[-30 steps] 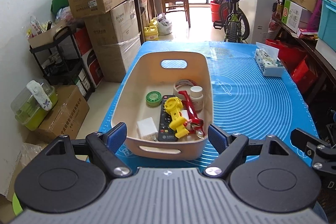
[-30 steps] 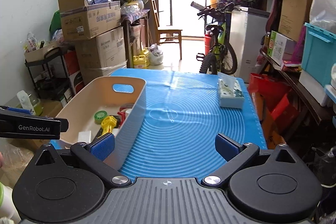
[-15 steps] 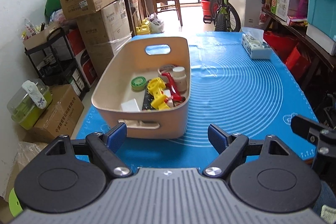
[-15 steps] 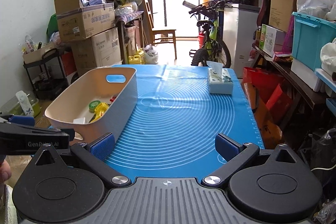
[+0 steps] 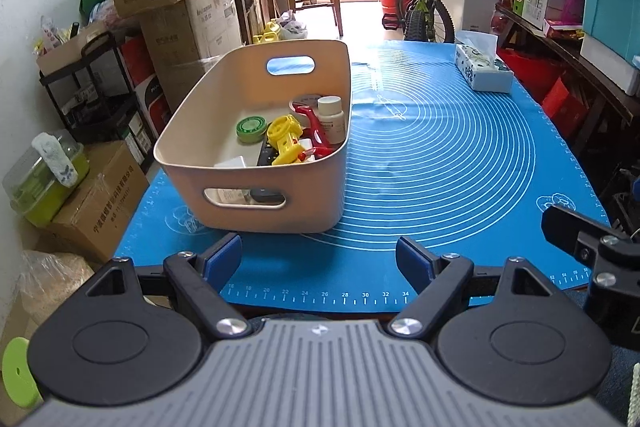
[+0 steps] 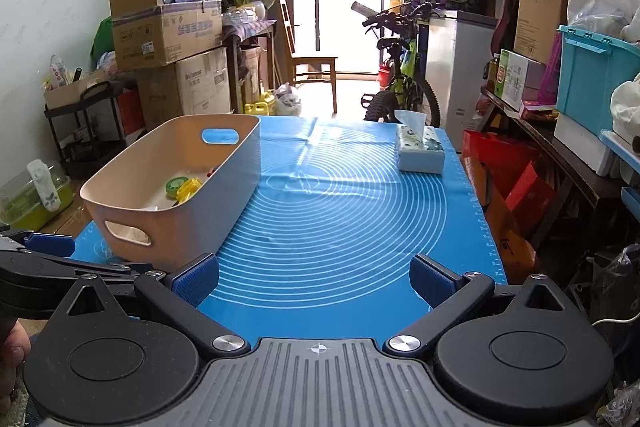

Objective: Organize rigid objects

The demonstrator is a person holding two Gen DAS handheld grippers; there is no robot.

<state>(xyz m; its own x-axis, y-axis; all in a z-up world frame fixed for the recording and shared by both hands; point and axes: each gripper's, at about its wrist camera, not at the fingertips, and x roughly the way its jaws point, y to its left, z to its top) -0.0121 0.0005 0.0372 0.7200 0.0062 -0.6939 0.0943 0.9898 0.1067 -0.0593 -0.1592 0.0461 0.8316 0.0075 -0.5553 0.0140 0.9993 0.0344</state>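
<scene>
You have one beige plastic bin (image 5: 256, 187) on the tabletop, standing on one blue silicone mat (image 5: 440, 155) printed with white concentric rings. The bin is smooth, with rounded corners and an oval handle slot in each short end. Inside it you can count one round green tin (image 5: 251, 127), one yellow plastic toy (image 5: 285, 143), one red-handled tool (image 5: 316, 131), one white bottle (image 5: 331, 115) with a white cap, one black remote (image 5: 265, 157) and one white block (image 5: 236, 161); a round rim behind the bottle is too hidden to name. One tissue box (image 5: 484, 71) sits at the far right of the mat, well apart from the bin.

The bin fills the left part of the mat, its near end close to the front edge, where a ruler scale runs. Everything to the right of it, up to the tissue box, is bare mat.

Your left claw (image 5: 320, 259) hangs over the mat's front edge just short of the bin, fingers spread wide with nothing between them. Your right claw (image 6: 316, 277) is over the near right part of the mat, likewise spread wide and holding nothing.
</scene>
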